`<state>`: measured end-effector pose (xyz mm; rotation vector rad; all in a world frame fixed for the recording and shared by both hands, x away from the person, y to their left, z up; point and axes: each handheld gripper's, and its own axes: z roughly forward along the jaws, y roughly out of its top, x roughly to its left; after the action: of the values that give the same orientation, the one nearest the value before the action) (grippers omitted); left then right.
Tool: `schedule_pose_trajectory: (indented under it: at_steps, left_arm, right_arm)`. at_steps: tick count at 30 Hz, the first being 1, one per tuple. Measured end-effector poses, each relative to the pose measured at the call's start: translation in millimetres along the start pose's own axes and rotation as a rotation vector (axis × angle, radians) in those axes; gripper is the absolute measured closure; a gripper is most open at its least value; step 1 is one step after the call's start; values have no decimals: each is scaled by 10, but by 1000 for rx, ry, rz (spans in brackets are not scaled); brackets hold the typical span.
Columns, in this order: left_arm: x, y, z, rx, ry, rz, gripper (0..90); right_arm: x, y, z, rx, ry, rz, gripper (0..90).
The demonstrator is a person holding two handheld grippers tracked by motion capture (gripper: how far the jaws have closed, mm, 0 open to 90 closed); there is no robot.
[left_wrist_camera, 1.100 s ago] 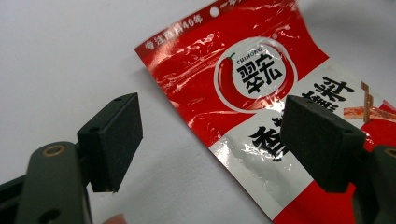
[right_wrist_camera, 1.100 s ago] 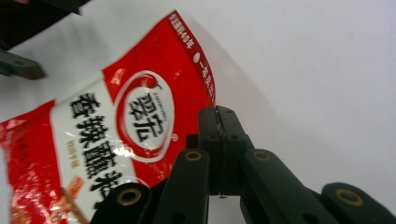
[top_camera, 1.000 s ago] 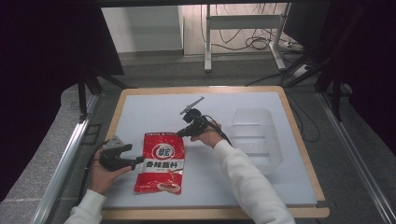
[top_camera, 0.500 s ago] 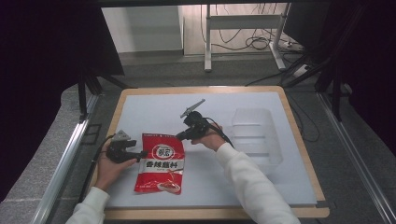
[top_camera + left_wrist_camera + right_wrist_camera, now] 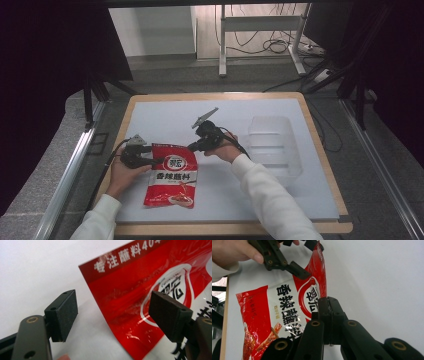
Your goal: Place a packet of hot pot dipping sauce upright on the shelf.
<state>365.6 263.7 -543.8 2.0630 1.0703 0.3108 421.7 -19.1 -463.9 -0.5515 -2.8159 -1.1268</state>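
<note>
On the white table (image 5: 165, 112) a red sauce packet (image 5: 172, 175) lies flat, left of the middle and toward the near edge, with both grippers at its far end. The right gripper (image 5: 329, 306) has its jaws pressed together at the packet's far right corner; from its own camera the jaw tips cover the spot, so whether a sliver of the packet's edge is caught between them cannot be told, and in the high view the meeting point is too small to read. The left gripper (image 5: 113, 315) has its jaws spread wide, one on the bare table and one over the red print, straddling the packet's far left corner without pinching it. In the left gripper view the packet is cut off at the right and bottom edges, and one pad hides part of the round logo. Along the dark red band at the packet's end, white characters read 专注蘸料 followed by "40"; the rest runs out of the picture. In the right gripper view the round logo reads 翠宏, partly hidden behind the jaws, and large black characters 香辣蘸料 run down the white middle; the smaller print beside them is too fine to make out. A clear plastic tray (image 5: 272, 145) sits well apart to the right, its edges faint against the white surface.
</note>
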Motion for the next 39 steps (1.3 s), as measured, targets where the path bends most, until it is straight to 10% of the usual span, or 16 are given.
schedule_pose_trajectory:
  at_steps: [10, 24, 34, 39]
  left_arm:
    - [-28, 29, 38, -10, -53, 62, 379]
    - [-84, -24, -207, -21, -82, 152, 872]
    - [-114, -59, -268, -23, -103, 175, 897]
    - [-115, -64, -267, -22, -103, 190, 899]
  right_arm:
    - [7, -4, -1, 1, 2, -10, 895]
    - [-22, -86, -29, 7, -18, 5, 894]
    - [-42, -109, -31, 8, -28, 11, 888]
    - [-50, -82, -17, -6, -78, -1, 673]
